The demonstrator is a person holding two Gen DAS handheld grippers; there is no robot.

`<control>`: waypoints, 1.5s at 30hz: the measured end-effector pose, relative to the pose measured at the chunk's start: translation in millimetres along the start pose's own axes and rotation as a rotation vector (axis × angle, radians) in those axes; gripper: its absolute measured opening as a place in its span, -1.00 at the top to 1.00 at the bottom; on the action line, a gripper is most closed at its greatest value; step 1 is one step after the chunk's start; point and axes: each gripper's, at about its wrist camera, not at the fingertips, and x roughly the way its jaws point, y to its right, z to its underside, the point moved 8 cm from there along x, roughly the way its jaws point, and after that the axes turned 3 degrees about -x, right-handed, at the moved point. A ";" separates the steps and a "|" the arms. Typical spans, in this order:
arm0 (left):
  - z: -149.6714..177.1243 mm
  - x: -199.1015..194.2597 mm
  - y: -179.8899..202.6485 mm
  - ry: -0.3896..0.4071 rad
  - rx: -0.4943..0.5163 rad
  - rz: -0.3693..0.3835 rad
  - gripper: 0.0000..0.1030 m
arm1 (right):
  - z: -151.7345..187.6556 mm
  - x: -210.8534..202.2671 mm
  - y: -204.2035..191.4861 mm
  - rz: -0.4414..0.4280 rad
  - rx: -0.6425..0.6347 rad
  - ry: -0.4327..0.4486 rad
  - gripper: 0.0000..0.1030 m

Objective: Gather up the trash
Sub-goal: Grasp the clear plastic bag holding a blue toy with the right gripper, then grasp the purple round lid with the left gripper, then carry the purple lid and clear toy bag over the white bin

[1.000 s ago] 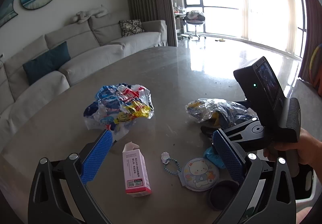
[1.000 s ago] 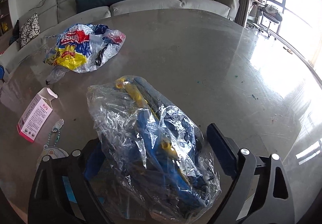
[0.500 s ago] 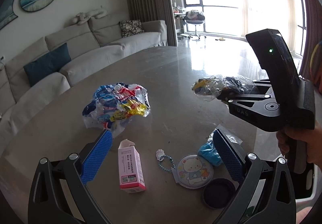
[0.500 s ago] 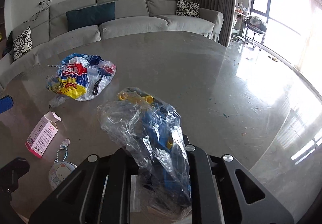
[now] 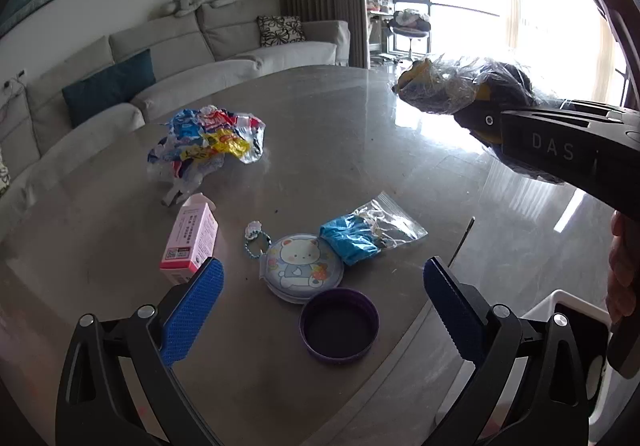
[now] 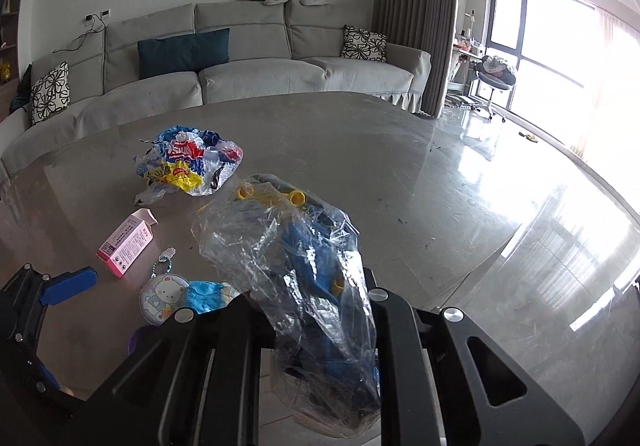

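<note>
My right gripper (image 6: 316, 310) is shut on a crumpled clear plastic bag (image 6: 296, 258) with blue and yellow contents, held above the table; it also shows in the left wrist view (image 5: 460, 89). My left gripper (image 5: 320, 302) is open and empty, low over the near table edge. On the table lie a crumpled colourful wrapper (image 5: 208, 141), a pink carton (image 5: 190, 242), a zip bag with blue contents (image 5: 360, 238), a round bear-print pouch on a bead chain (image 5: 302, 266) and a purple lid (image 5: 339, 326).
The grey marble table (image 5: 340, 117) has its front edge near my left gripper. A white bin rim (image 5: 576, 310) shows below the table edge at lower right. A grey sofa (image 6: 240, 69) stands behind the table.
My right gripper has shut on the clear bag and lifted it off the table, up and to the right. The zip bag with blue contents is now uncovered. My left gripper has shifted slightly.
</note>
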 end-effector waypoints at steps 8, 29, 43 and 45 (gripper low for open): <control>38.2 27.2 -7.7 -0.145 -0.085 -0.013 -0.91 | 2.7 -10.5 0.9 0.016 0.021 0.012 0.69; 30.7 19.5 -8.1 -0.136 -0.100 0.015 0.13 | 1.4 -33.8 -11.9 0.031 0.002 0.056 0.68; -3.1 -47.8 40.9 0.068 0.033 0.099 0.12 | 22.3 -85.0 5.3 0.092 0.024 0.071 0.67; -4.8 -56.7 58.9 0.086 0.078 0.126 0.12 | 34.4 -99.8 14.7 0.126 0.034 0.071 0.67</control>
